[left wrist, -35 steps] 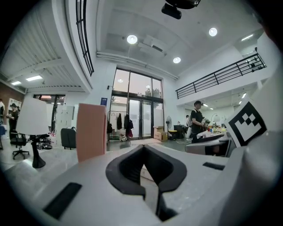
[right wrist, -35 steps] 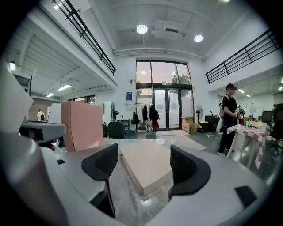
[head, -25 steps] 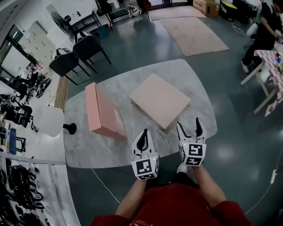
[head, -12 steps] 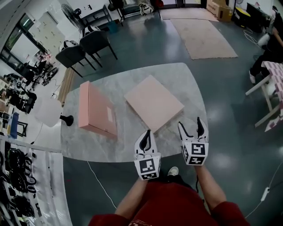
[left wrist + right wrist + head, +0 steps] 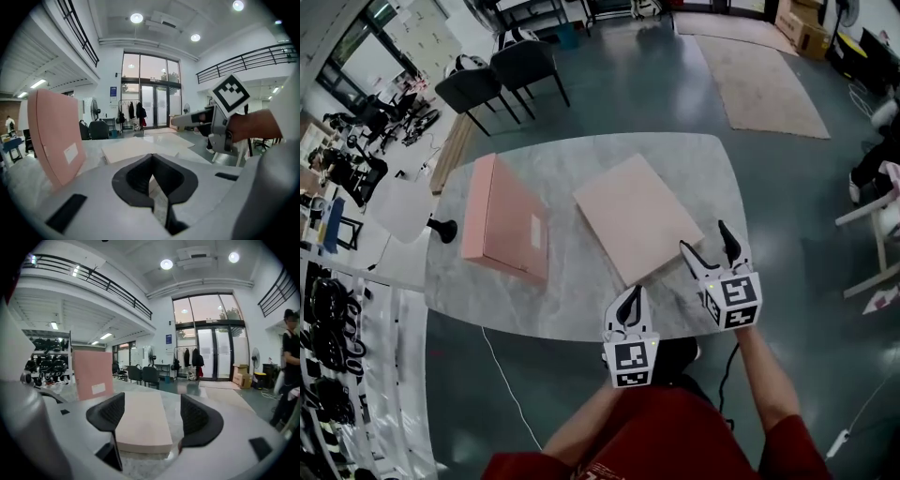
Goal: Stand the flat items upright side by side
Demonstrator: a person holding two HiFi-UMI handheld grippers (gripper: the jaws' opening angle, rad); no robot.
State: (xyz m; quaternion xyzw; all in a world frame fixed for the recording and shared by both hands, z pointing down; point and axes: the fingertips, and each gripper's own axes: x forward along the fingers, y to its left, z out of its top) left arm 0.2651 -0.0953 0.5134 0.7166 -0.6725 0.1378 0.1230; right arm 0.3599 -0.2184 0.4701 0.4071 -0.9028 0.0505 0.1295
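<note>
Our right gripper (image 5: 705,240) gapes at the flat box (image 5: 637,216), left gripper (image 5: 629,305) pinched empty; a one-sided lift could slip and topple the upright box (image 5: 502,223).

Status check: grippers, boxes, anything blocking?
Left gripper shut, empty. Right gripper open, lined up on flat pink box, not gripping. Labelled pink box already upright. Nothing in the way.

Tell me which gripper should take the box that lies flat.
Probably right. The right gripper has its jaws apart, aimed at the flat box, whose near edge lies just ahead. The left gripper is shut and hangs at the rim of the table, farther from it.
</note>
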